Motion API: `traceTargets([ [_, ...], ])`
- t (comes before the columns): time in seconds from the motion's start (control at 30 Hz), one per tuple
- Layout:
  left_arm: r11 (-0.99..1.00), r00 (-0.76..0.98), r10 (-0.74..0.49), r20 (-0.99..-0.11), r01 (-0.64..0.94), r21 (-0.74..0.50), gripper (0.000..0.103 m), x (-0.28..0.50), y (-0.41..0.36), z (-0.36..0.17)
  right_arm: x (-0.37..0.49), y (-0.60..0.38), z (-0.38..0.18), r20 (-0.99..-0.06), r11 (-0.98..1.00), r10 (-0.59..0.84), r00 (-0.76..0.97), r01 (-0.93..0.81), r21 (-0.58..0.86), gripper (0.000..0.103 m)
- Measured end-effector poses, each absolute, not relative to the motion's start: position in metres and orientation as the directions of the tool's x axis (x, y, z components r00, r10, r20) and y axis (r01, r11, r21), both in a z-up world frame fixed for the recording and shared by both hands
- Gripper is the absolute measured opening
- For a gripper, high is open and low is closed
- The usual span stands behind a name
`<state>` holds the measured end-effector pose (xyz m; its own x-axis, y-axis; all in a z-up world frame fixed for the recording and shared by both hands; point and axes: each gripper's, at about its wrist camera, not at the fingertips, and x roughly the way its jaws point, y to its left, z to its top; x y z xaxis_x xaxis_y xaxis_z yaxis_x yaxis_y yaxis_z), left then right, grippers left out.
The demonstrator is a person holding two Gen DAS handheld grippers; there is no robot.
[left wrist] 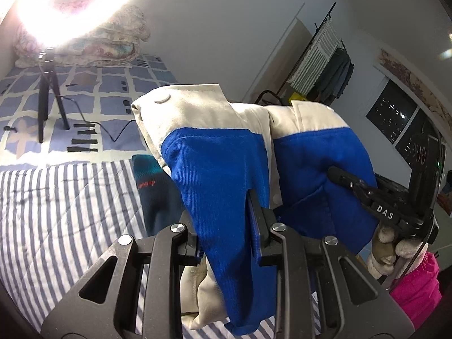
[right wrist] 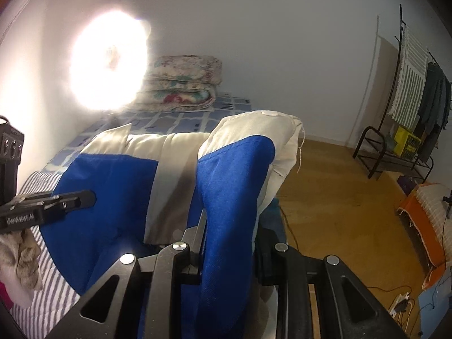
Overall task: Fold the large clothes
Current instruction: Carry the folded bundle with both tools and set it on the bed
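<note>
Two hand-held grippers held one blue-and-cream garment (left wrist: 214, 152) up above the bed (left wrist: 56, 203), each pinching a bunched fold of its blue cloth. The left hand-held gripper (left wrist: 226, 226) had its jaws pressed onto a thick fold, the cream band and a round cream button (left wrist: 162, 99) rising above the grip and the rest of the cloth hanging down over the gripper body. The right hand-held gripper (right wrist: 226, 240) was likewise clamped on a blue fold topped by a cream hem with a loose thread. Seen from the left wrist, the right hand-held gripper's fingertip pressed into the garment's blue panel, and a hand in a pale fuzzy glove (left wrist: 387, 248) held its handle, with a pink sleeve (left wrist: 421, 288) below.

Under the garment, the bed carried a blue-and-white striped cover (left wrist: 42, 226), and a dark teal piece of clothing (left wrist: 152, 192) lay on it just beside the hanging cloth. Farther up the bed from the garment was a blue patchwork sheet (left wrist: 93, 84), where a black tripod (left wrist: 48, 93) stood with a cable trailing from it and a folded floral quilt (right wrist: 183, 84) lay by the wall behind a glaring ring light (right wrist: 110, 59). Beyond the bed on the garment's right side, a clothes rack (right wrist: 412, 90) with hanging clothes stood on a wooden floor (right wrist: 339, 212).
</note>
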<state>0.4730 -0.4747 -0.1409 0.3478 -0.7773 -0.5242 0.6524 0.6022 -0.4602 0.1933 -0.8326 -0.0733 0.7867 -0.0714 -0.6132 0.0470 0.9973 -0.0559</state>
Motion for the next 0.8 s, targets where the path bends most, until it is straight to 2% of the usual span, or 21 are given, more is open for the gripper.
traceTargets([
  [0.13, 0.621, 0.352, -0.763, -0.543, 0.631, -0.464, 0.024, 0.493, -0.489, -0.165, 0.219, -0.842, -0.093, -0.63, 0.996, -0.086, 0.772, 0.066, -0.055, 0.025],
  [0.27, 0.681, 0.356, -0.697, -0.622, 0.599, -0.421, 0.024, 0.511, -0.501, -0.196, 0.243, -0.851, -0.125, -0.674, 0.991, -0.131, 0.727, 0.106, -0.078, 0.026],
  [0.33, 0.704, 0.372, -0.67, -0.642, 0.592, -0.392, 0.025, 0.515, -0.501, -0.204, 0.253, -0.859, -0.136, -0.683, 0.981, -0.195, 0.704, 0.157, -0.118, 0.033],
  [0.4, 0.722, 0.378, -0.651, -0.658, 0.576, -0.384, 0.03, 0.518, -0.498, -0.211, 0.261, -0.87, -0.147, -0.704, 0.967, -0.249, 0.665, 0.206, -0.148, 0.048],
  [0.43, 0.734, 0.382, -0.636, -0.671, 0.569, -0.371, 0.034, 0.52, -0.498, -0.215, 0.264, -0.875, -0.153, -0.711, 0.954, -0.296, 0.638, 0.239, -0.182, 0.05],
  [0.53, 0.757, 0.399, -0.598, -0.695, 0.566, -0.327, 0.045, 0.518, -0.498, -0.22, 0.268, -0.882, -0.172, -0.722, 0.919, -0.392, 0.57, 0.274, -0.284, 0.05],
  [0.67, 0.77, 0.469, -0.556, -0.686, 0.601, -0.213, 0.045, 0.495, -0.497, -0.207, 0.255, -0.885, -0.165, -0.711, 0.928, -0.367, 0.599, 0.287, -0.237, 0.05],
  [0.8, 0.764, 0.485, -0.568, -0.665, 0.611, -0.207, 0.045, 0.475, -0.479, -0.188, 0.232, -0.878, -0.14, -0.681, 0.929, -0.363, 0.636, 0.302, -0.213, 0.053],
])
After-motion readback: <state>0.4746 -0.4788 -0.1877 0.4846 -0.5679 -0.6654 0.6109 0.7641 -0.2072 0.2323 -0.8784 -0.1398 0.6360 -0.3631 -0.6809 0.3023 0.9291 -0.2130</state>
